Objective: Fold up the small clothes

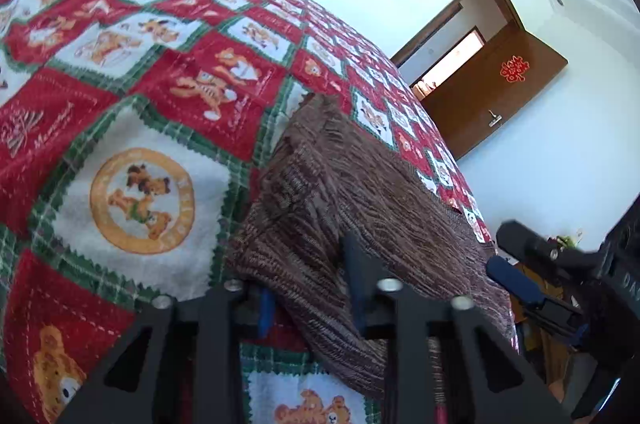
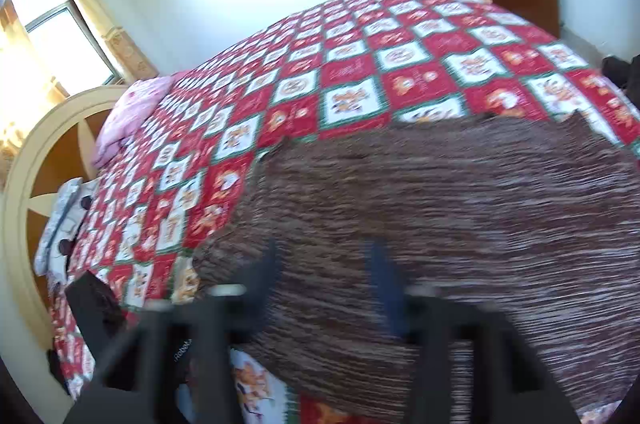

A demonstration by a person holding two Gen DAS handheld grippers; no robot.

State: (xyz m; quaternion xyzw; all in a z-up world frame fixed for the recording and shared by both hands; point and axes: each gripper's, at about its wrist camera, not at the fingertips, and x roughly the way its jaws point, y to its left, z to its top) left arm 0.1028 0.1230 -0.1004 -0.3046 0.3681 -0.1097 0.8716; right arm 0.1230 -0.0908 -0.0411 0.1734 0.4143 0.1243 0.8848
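The brown knitted sweater (image 1: 360, 192) lies on the bed, on top of the red and white quilt (image 1: 132, 72) with little bear pictures. It is not flat yet. One part near the left hand-held gripper (image 1: 312, 288) is bunched up and folded over.

The left hand-held gripper is pinched shut on the near edge of the sweater. The knit goes in between its two fingers and drapes down past them.

The right hand-held gripper (image 2: 324, 284) has its fingers apart. They hang over the sweater with nothing pinched between them. In the left wrist view it shows off to the right side of the left one (image 1: 532, 264), past the sweater's edge. The right wrist view is blurry, so I cannot tell if its fingertips touch the knit.

What could go wrong? The left one holds only a small bit of thick, stretchy knit. If it pulls hard, I think the sweater may stretch or slip out, and the fold would fall open.

The sweater could also drag the quilt with it, because both are soft and rub on each other. Then the quilt would wrinkle and the fold would come out crooked.

If the right one comes down and pinches too deep, it might grab the quilt under the sweater too. If it grabs the wrong spot, the two sides would not line up.
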